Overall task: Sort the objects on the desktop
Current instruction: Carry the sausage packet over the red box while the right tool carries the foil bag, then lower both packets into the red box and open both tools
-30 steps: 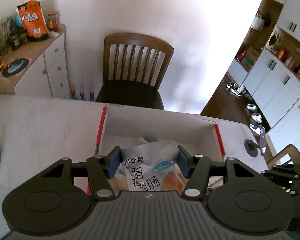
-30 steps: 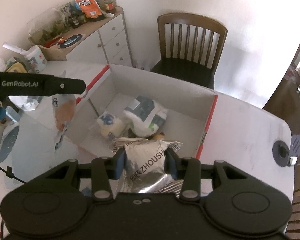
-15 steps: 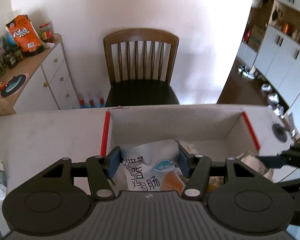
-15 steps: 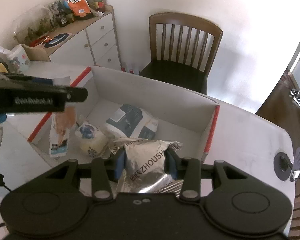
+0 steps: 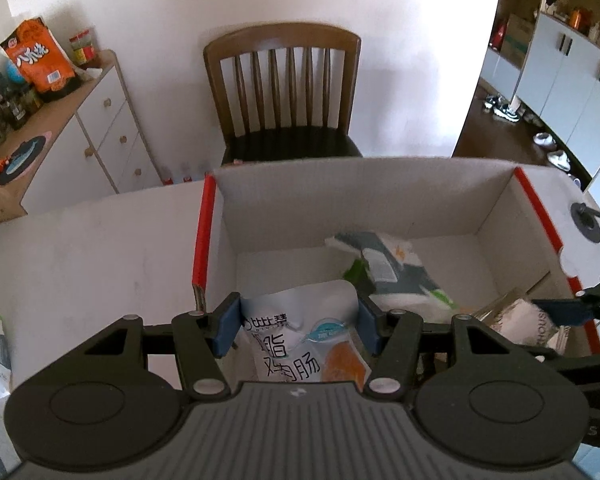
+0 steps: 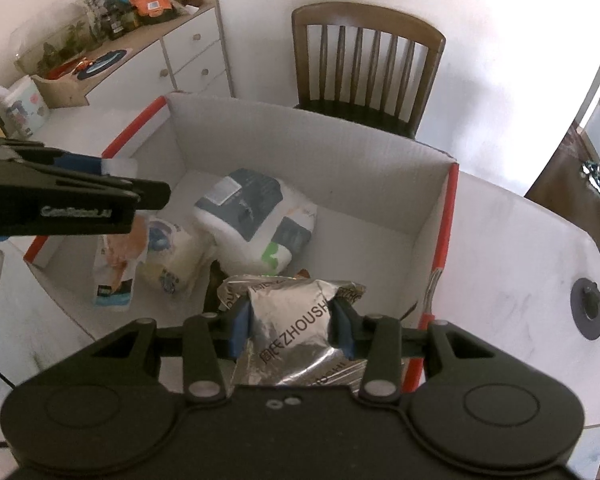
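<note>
**Both my grippers held snack packets over the open white box**

My left gripper (image 5: 299, 326) pinched a white plastic sausage packet with black Chinese lettering and an orange patch (image 5: 300, 344). The packet sat squarely between the two blue finger pads (image 5: 226, 324), which pressed on its two side edges, and its top edge rose just above them. Seen from the right wrist, the same packet (image 6: 118, 264) hung below that gripper (image 6: 112, 170), over the left part of the white corrugated cardboard box with red-edged flaps (image 5: 380, 188).

My right gripper (image 6: 290, 326) clamped a crinkled silver foil snack bag printed with dark letters (image 6: 292, 332). The bag filled the gap between the pads, bulging forward past them and trailing back beneath the gripper body. It hung above the near right part of the box, beside the red right flap.

Inside the box lay a large puffy white and dark blue bag with green marks (image 6: 256, 220), near the middle, and a smaller rounded white and yellow packet (image 6: 172, 256) touching its left side.

The box stood on a white table (image 5: 80, 248). A brown wooden chair with a slatted back (image 5: 284, 92) stood behind it, and a white drawer cabinet with a wooden top (image 5: 80, 132) stood to the left against the wall.
</note>
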The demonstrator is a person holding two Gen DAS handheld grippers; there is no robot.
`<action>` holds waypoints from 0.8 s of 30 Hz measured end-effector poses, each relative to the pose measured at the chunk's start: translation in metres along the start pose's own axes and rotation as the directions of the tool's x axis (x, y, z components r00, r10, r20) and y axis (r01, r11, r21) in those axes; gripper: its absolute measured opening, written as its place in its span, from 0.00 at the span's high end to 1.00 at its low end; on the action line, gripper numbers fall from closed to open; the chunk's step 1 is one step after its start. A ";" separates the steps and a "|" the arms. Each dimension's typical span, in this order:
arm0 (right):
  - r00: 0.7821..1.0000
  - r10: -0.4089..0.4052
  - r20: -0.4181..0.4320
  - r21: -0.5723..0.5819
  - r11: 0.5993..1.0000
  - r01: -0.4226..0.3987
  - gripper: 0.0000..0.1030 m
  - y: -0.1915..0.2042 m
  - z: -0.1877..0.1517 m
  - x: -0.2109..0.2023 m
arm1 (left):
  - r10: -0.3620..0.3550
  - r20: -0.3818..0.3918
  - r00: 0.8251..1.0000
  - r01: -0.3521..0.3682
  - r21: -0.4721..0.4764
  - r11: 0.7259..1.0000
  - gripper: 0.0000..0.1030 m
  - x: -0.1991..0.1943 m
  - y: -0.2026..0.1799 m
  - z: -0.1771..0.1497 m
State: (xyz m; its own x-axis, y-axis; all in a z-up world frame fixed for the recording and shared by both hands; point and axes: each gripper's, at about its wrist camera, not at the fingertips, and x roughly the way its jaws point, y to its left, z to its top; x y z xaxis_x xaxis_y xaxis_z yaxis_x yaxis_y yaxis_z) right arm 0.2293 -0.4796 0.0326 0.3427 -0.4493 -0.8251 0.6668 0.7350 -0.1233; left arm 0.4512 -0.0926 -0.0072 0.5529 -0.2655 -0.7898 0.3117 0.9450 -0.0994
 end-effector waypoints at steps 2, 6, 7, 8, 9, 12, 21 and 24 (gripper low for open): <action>1.000 -0.006 0.006 0.003 1.000 0.006 0.58 0.000 -0.003 0.002 | 0.005 -0.012 1.000 -0.005 0.003 1.000 0.44 0.004 0.000 -0.002; 1.000 -0.012 -0.005 -0.002 1.000 0.012 0.57 0.000 -0.007 0.007 | 0.010 -0.033 0.999 -0.010 0.013 1.000 0.43 0.012 0.000 -0.006; 1.000 -0.014 -0.004 -0.007 1.000 0.014 0.56 0.001 -0.007 0.007 | 0.012 -0.041 0.999 -0.011 0.013 1.000 0.43 0.013 0.000 -0.007; 1.000 -0.015 -0.003 -0.012 1.000 0.015 0.56 0.002 -0.007 0.007 | 0.015 -0.047 0.999 -0.014 0.013 1.000 0.43 0.015 0.000 -0.007; 1.000 -0.016 -0.003 -0.012 1.000 0.016 0.56 0.002 -0.007 0.008 | 0.016 -0.056 0.998 -0.016 0.013 1.000 0.43 0.017 0.000 -0.008; 1.000 -0.019 -0.005 -0.017 1.000 0.018 0.55 0.002 -0.007 0.008 | 0.017 -0.071 0.997 -0.015 0.031 0.999 0.42 0.021 -0.001 -0.011; 1.000 -0.002 -0.017 -0.012 1.000 0.001 0.46 0.000 -0.008 0.004 | -0.001 -0.114 0.993 0.005 0.036 0.999 0.29 0.023 -0.008 -0.012; 1.000 0.000 -0.015 -0.014 1.000 0.000 0.43 0.001 -0.009 0.000 | -0.027 -0.111 0.993 0.029 0.008 1.000 0.18 0.018 -0.006 -0.011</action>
State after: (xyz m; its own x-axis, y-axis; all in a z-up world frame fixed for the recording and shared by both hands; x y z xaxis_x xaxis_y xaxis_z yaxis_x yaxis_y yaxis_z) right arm 0.2241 -0.4749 0.0275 0.3326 -0.4417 -0.8332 0.6577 0.7419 -0.1308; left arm 0.4509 -0.1014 -0.0278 0.4551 -0.2686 -0.8490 0.3335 0.9354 -0.1171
